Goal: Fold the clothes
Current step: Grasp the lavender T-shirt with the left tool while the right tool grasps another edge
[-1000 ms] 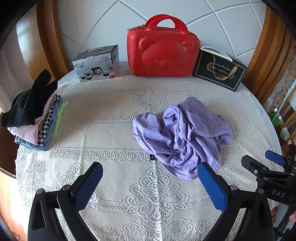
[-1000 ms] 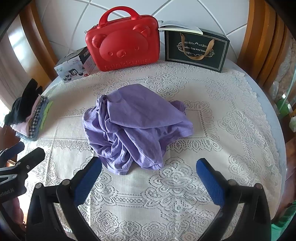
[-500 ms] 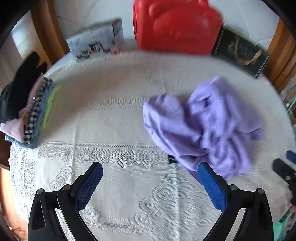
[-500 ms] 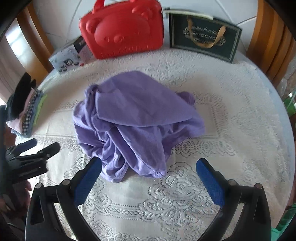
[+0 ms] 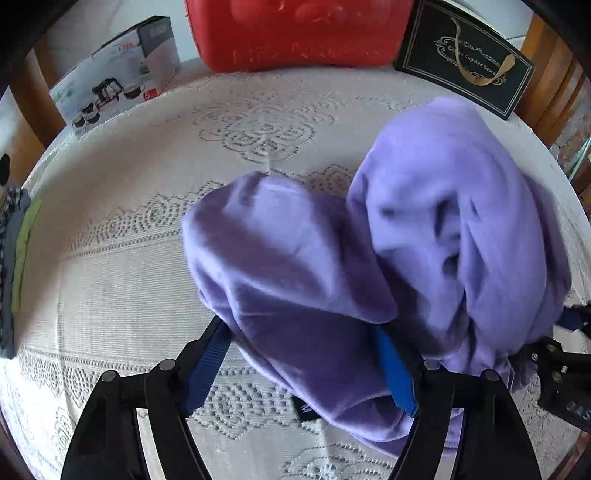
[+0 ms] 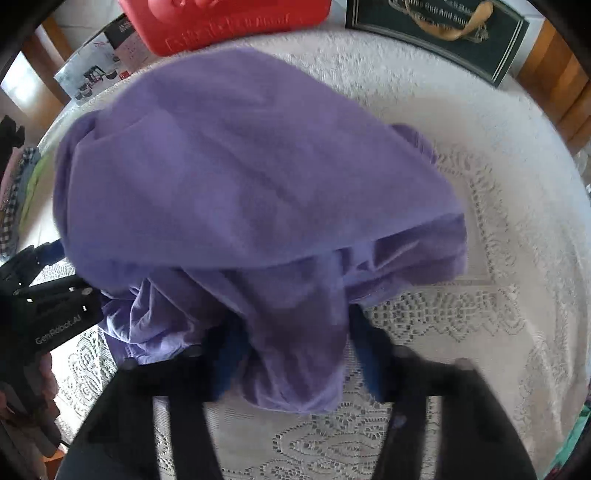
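A crumpled purple garment [image 5: 443, 221] [image 6: 240, 166] lies heaped on the white lace tablecloth [image 5: 122, 266]. My left gripper [image 5: 303, 369] points down at the heap's near left lobe. Its blue-padded jaws are closing with purple cloth between them, and cloth drapes over the right pad. My right gripper [image 6: 295, 354] is down at the heap's near edge, blurred. Its jaws are closing too, with a hanging fold of the garment between them. Each gripper shows at the edge of the other's view.
A red bear-face case [image 5: 295, 33], a black gift bag [image 5: 465, 62] and a tea-set box [image 5: 114, 85] stand along the table's far edge. A stack of folded clothes [image 5: 18, 258] sits at the left edge. Wooden chair backs flank the round table.
Both grippers have dropped from above the table onto the purple garment. Their jaws, wide before, have narrowed with cloth now between them, the right more than the left.
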Demonstrator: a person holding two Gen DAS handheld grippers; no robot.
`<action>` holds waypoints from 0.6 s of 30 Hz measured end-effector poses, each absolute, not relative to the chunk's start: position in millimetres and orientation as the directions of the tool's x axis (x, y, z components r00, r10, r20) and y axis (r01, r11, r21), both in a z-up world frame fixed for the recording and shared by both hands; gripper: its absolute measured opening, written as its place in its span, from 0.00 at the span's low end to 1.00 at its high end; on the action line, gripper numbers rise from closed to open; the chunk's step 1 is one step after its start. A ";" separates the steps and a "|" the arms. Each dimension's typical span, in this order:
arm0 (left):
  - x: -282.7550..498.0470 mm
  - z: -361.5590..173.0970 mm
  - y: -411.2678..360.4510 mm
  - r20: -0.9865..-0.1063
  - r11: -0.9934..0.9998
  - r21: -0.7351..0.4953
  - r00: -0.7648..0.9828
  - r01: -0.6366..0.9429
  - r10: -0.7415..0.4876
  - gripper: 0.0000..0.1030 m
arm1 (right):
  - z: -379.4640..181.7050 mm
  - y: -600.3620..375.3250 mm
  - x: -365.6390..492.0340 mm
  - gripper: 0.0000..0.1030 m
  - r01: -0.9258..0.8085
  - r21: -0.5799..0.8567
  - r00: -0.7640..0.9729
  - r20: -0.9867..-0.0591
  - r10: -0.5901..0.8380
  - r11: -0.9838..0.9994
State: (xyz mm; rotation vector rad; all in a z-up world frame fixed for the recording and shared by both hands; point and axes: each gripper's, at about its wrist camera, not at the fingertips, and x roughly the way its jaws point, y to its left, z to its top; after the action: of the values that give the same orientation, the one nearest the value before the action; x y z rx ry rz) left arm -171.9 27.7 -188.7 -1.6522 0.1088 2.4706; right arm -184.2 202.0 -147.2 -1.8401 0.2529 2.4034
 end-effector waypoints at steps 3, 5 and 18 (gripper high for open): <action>-169.4 -189.1 28.6 -0.917 -0.985 -0.028 -0.387 -0.171 0.094 0.76 | -143.3 204.4 -183.4 0.21 -0.173 0.075 -0.282 -0.959 -0.024 -0.982; -166.0 -188.7 27.3 -0.910 -0.983 -0.031 -0.402 -0.183 0.104 0.76 | -138.6 207.7 -181.1 0.19 -0.169 0.079 -0.300 -0.954 -0.025 -0.982; -154.6 -120.1 20.9 -0.885 -0.971 -0.109 -0.423 -0.215 0.193 0.15 | -58.6 261.8 -135.3 0.11 -0.222 0.097 -0.505 -0.863 0.030 -0.970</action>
State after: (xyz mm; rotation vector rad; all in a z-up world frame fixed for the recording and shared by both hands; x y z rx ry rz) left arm -154.6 20.9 -120.1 -1.5289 0.0300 2.4629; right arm -135.3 261.8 -58.6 -1.4782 0.2935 2.5889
